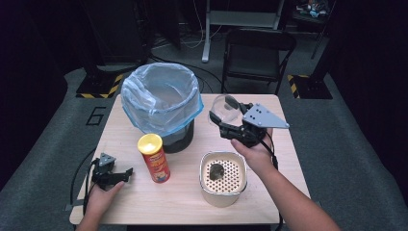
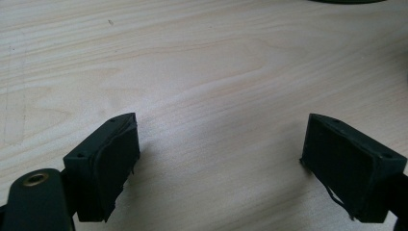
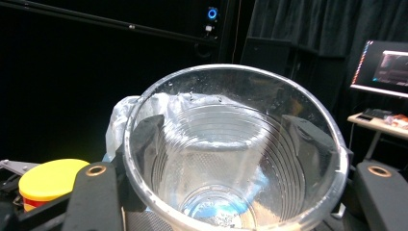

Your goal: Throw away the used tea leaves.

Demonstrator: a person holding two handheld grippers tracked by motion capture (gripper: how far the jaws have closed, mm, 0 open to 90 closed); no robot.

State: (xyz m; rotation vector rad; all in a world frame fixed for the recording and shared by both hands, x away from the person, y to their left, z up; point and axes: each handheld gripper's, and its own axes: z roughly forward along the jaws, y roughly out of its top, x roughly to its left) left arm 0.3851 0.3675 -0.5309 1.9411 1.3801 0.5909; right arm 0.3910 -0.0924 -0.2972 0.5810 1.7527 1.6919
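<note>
Cup-emptying step in hand; right tool (image 1: 226, 117) clamps a clear plastic cup (image 3: 235, 149), raised above the bench (image 1: 192, 202) just beside the lined bin (image 1: 161, 98); left tool (image 2: 221, 163) rests open on the bench, gripping nothing; next move, by judgement: carry the cup over the bin rim and tip.

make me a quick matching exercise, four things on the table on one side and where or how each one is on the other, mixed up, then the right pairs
Things:
1. clear plastic cup
2. bin
3. chip can
4. beige container

Descriptions:
A. lined with a pale blue bag
B. stands upright with a yellow lid
C. held sideways in the right gripper
D. has a perforated insert with something dark on it

Pairs: 1-C, 2-A, 3-B, 4-D
</note>
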